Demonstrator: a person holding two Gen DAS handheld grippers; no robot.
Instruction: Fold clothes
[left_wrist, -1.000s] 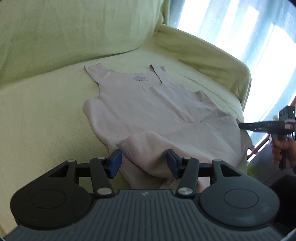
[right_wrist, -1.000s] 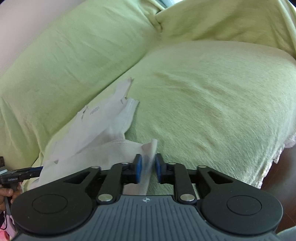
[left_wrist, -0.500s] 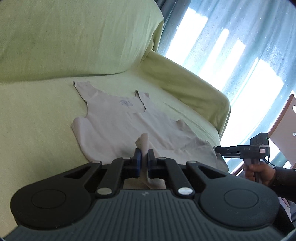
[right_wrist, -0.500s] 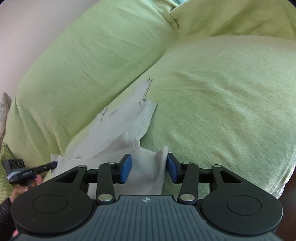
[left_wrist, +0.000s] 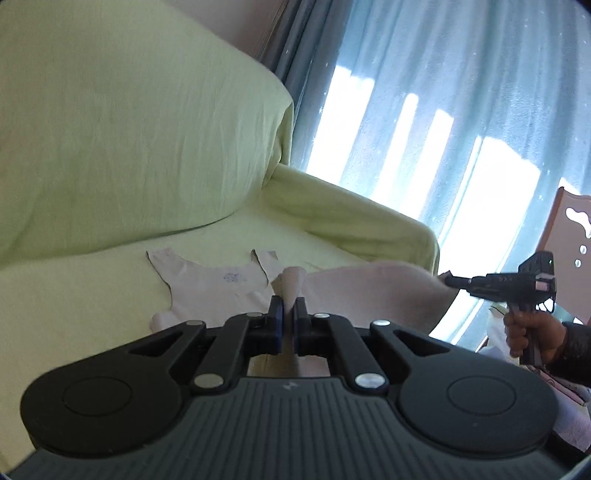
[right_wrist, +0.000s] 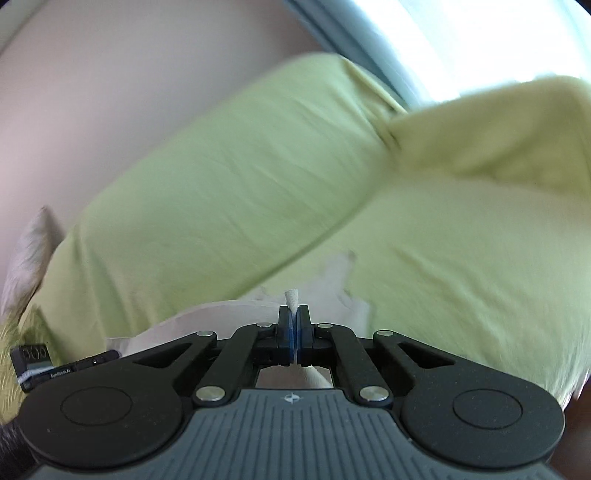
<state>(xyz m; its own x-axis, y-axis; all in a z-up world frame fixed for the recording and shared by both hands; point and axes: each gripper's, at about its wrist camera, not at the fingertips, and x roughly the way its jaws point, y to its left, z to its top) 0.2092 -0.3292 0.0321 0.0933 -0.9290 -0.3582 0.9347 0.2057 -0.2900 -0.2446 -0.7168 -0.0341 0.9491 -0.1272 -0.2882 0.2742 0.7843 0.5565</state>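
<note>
A pale beige tank top (left_wrist: 221, 288) lies on the green sofa seat (left_wrist: 92, 295), straps toward the backrest. My left gripper (left_wrist: 288, 314) is shut on a pinch of its hem, which sticks up between the blue pads. The hem stretches as a raised band (left_wrist: 369, 291) over to my right gripper (left_wrist: 452, 281), held by a hand at the right. In the right wrist view my right gripper (right_wrist: 293, 319) is shut on the other hem corner (right_wrist: 291, 297), and the tank top (right_wrist: 332, 280) trails toward the backrest. The left gripper (right_wrist: 74, 363) shows at the lower left.
The sofa backrest (left_wrist: 129, 129) rises behind the garment and an armrest (left_wrist: 351, 225) bounds it on the right. Bright curtains (left_wrist: 443, 129) and a wooden chair (left_wrist: 569, 229) stand beyond. A pale cushion (right_wrist: 29, 254) sits at the far left of the right wrist view.
The right gripper, open half a second ago, has shut on the hem corner. Both grippers have lifted, raising the lower edge of the tank top off the seat.
</note>
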